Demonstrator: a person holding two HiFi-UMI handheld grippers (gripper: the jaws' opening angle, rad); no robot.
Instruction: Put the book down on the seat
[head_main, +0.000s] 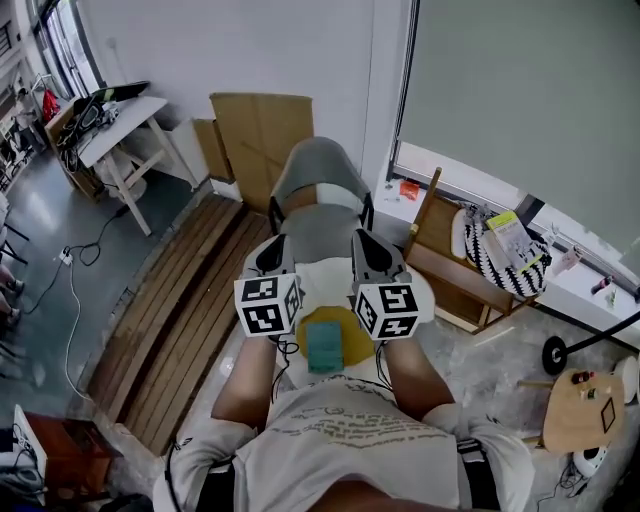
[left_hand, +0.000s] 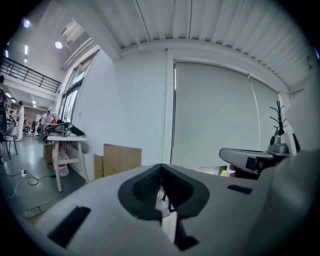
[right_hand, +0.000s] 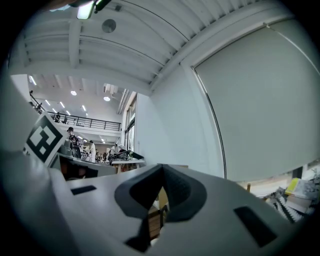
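Note:
A teal book (head_main: 323, 346) lies flat on a yellow pad (head_main: 352, 338), on a white surface close in front of the person. Beyond it stands a grey chair with its seat (head_main: 318, 232) bare. My left gripper (head_main: 272, 256) and right gripper (head_main: 368, 250) are held side by side above the white surface, pointing toward the chair, past the book. Both are shut with nothing in them. The left gripper view shows its jaws (left_hand: 161, 169) closed tip to tip, with the right gripper's body (left_hand: 250, 160) alongside. The right gripper (right_hand: 162, 169) is closed the same way.
A wooden chair (head_main: 440, 250) carrying a striped cloth and books stands at the right. Cardboard sheets (head_main: 255, 135) lean on the wall behind the grey chair. Wooden planks (head_main: 180, 310) lie on the floor at left, with a white table (head_main: 120, 125) beyond. A round stool (head_main: 585, 410) is at lower right.

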